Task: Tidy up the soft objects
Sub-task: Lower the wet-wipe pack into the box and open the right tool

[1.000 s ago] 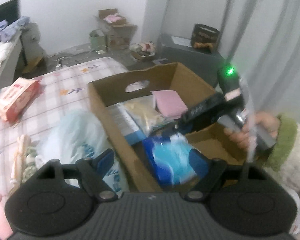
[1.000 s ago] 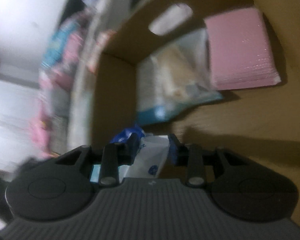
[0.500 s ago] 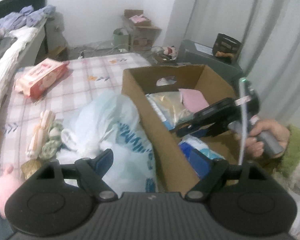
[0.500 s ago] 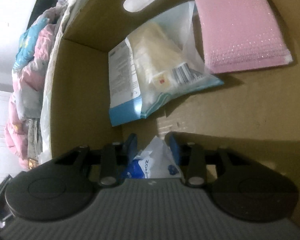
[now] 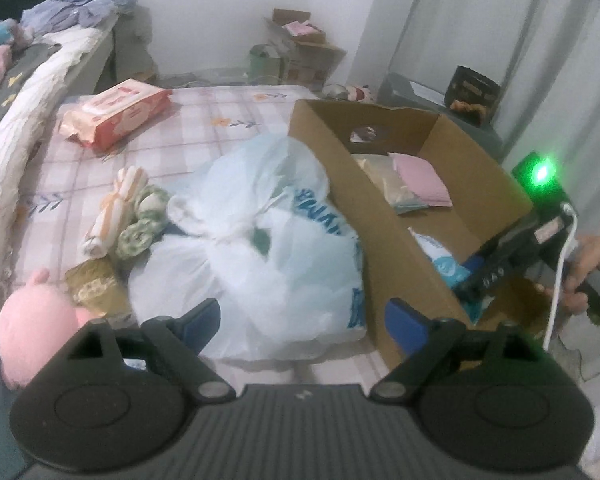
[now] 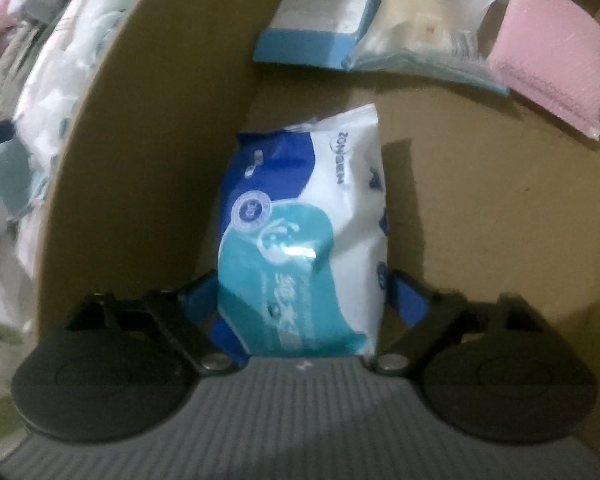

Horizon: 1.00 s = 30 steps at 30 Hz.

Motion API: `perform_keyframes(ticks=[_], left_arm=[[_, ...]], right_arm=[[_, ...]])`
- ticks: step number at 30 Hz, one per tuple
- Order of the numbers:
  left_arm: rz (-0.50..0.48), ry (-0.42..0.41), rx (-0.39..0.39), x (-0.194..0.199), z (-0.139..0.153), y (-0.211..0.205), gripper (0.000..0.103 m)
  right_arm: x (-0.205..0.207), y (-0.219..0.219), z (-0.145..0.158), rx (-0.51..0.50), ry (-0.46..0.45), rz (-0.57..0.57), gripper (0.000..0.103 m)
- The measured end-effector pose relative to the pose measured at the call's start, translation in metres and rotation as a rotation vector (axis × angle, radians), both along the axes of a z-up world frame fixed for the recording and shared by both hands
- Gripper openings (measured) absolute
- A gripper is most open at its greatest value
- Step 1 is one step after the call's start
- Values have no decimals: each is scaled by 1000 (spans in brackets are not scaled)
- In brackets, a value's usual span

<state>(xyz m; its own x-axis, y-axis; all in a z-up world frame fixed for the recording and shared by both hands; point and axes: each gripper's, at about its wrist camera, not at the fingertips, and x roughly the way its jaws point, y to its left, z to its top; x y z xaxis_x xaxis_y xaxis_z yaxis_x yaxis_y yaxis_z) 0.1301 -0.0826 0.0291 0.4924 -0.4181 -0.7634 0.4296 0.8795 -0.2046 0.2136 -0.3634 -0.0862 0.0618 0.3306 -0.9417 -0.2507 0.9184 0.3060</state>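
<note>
Left wrist view looks down across the bed (image 5: 204, 120) toward the cardboard box (image 5: 384, 216); right wrist view sits close inside that same box (image 6: 480, 200).

From my left wrist view, the cardboard box (image 5: 384, 216) sits on the bed (image 5: 204, 120) at two o'clock, the plastic bag (image 5: 260, 256) against its left wall. At eleven lies a tissue pack (image 5: 114, 112); rolled towels (image 5: 112, 212) at ten. Inside the box, a wipes packet (image 6: 300, 232) lies near me, by the left wall, three flat packs at twelve.
</note>
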Motion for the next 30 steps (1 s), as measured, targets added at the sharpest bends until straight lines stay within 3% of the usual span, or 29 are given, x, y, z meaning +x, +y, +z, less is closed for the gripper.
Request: perform_keyframes(ticks=[1, 2, 10, 22, 30], left_arm=[[8, -6, -2, -2, -2, 3, 91], [26, -19, -8, -4, -3, 7, 91], [59, -64, 2, -13, -17, 24, 92], [133, -124, -48, -18, -23, 44, 93], [143, -162, -34, -24, -14, 42, 99]], right_arm=[[2, 1, 3, 1, -16, -11, 74], [5, 2, 5, 19, -17, -42, 72], [29, -2, 8, 108, -80, -257, 71], [32, 6, 7, 111, -131, -285, 80], [-3, -5, 64, 18, -321, -290, 88]])
